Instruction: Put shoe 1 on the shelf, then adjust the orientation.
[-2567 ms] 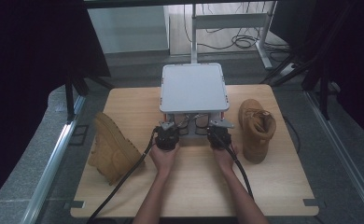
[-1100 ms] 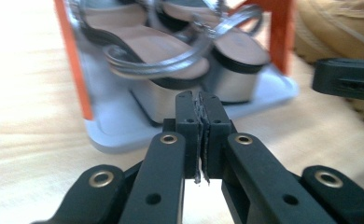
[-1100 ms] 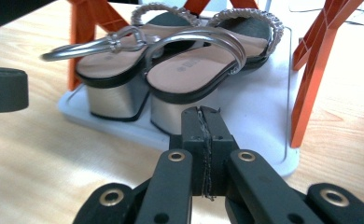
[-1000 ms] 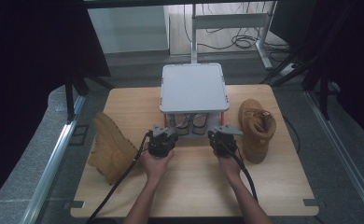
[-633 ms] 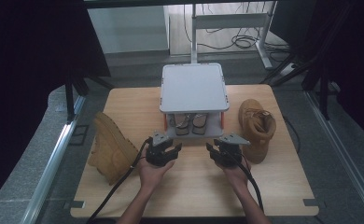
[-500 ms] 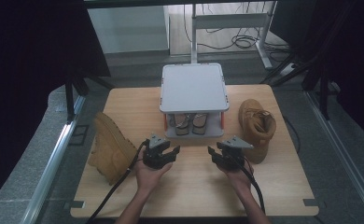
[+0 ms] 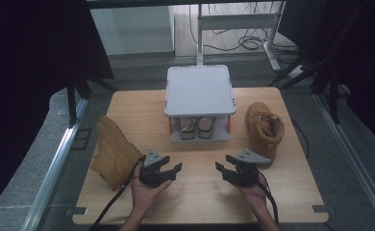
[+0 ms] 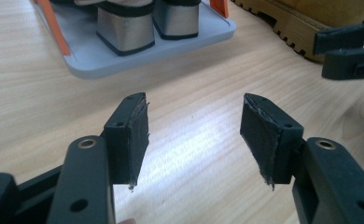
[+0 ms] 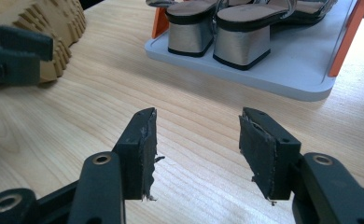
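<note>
Low over the front of the wooden table, my left gripper [image 7: 175,169] [image 8: 194,135] and my right gripper [image 7: 221,169] [image 9: 196,144] are both open, empty and angled toward each other. A grey two-tier rack [image 7: 199,91] stands behind them. On its lower shelf [image 8: 101,63] [image 9: 287,79] sits a pair of silver block-heeled sandals [image 7: 193,127] [image 8: 124,35] [image 9: 241,44]. One tan boot [image 7: 113,151] [image 9: 45,23] lies on its side at the left. The other tan boot [image 7: 265,129] [image 8: 301,18] stands upright at the right.
Orange posts [image 9: 346,39] carry the rack's top shelf. A cable [image 7: 111,207] trails from the left gripper off the table's front edge. Beyond the table are a floor, a metal desk frame [image 7: 233,21] and loose wires.
Both grippers have drawn back from the rack toward the front edge, spread apart and turned inward to face each other. The boots, rack and sandals have not moved.
</note>
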The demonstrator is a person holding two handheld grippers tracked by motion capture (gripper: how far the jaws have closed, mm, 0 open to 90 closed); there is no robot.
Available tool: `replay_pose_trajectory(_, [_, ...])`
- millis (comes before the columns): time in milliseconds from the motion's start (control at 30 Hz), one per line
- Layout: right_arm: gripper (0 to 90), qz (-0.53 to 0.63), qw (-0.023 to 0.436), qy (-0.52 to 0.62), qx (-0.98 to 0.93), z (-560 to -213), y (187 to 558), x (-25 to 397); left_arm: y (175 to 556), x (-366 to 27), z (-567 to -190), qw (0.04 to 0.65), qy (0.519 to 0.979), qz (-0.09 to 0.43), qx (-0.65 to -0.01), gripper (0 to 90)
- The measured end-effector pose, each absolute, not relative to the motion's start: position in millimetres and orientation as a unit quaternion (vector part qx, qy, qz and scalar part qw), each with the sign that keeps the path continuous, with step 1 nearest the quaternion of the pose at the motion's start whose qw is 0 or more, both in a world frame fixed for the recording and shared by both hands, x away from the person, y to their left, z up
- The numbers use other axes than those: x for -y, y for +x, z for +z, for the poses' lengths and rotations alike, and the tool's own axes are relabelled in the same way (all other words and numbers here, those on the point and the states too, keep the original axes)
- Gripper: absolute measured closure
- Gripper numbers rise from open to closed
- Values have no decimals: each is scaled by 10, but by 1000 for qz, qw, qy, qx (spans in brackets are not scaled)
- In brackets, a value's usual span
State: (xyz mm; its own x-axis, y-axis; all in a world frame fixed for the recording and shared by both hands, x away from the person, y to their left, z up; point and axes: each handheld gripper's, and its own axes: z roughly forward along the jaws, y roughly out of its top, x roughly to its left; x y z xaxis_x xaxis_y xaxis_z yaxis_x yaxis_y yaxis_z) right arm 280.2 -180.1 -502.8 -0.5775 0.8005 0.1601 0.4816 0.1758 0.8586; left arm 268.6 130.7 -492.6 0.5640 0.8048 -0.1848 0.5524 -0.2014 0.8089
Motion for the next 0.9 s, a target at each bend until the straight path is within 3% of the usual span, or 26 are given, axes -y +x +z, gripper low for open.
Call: replay_pose_trajectory(900, [448,472,173,430,-750,-5068,2655,1905,2387,-1975,-4703,454,740,183,-461,442])
